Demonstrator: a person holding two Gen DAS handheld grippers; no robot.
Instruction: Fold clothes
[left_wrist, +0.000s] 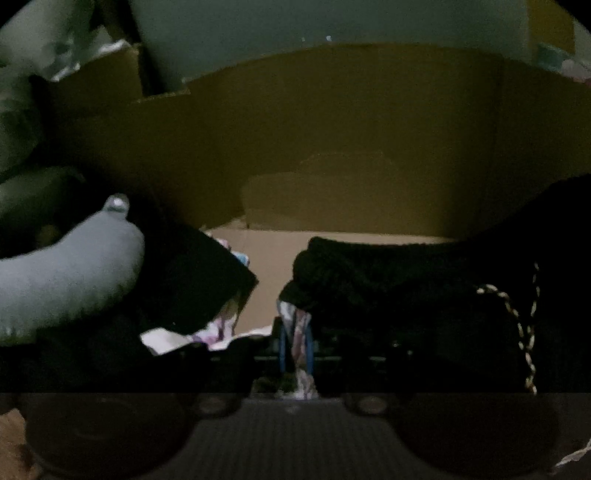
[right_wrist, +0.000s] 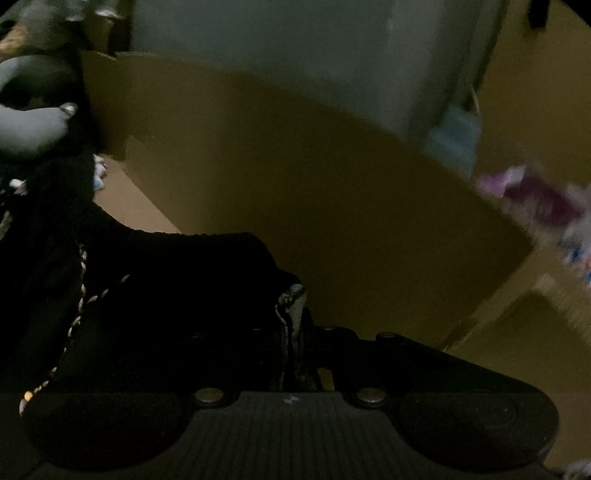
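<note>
The scene is dim. A black garment (left_wrist: 406, 295) with a braided light-and-dark cord (left_wrist: 517, 321) hangs in front of an open cardboard box (left_wrist: 332, 129). My left gripper (left_wrist: 295, 332) is shut on its edge, where a light patterned strip shows between the blue-banded fingers. In the right wrist view the same black garment (right_wrist: 166, 295) drapes to the left with its cord (right_wrist: 81, 295), and my right gripper (right_wrist: 293, 325) is shut on a grey patterned hem of it. A person's finger (left_wrist: 74, 273) with a shiny nail rests against the black cloth at the left.
The box wall (right_wrist: 295, 166) stands close ahead, with its pale floor (left_wrist: 266, 258) below. Light patterned cloth (left_wrist: 177, 339) lies low at the left. Blurred purple and blue clothes (right_wrist: 535, 195) lie at the right beside more cardboard (right_wrist: 535, 92).
</note>
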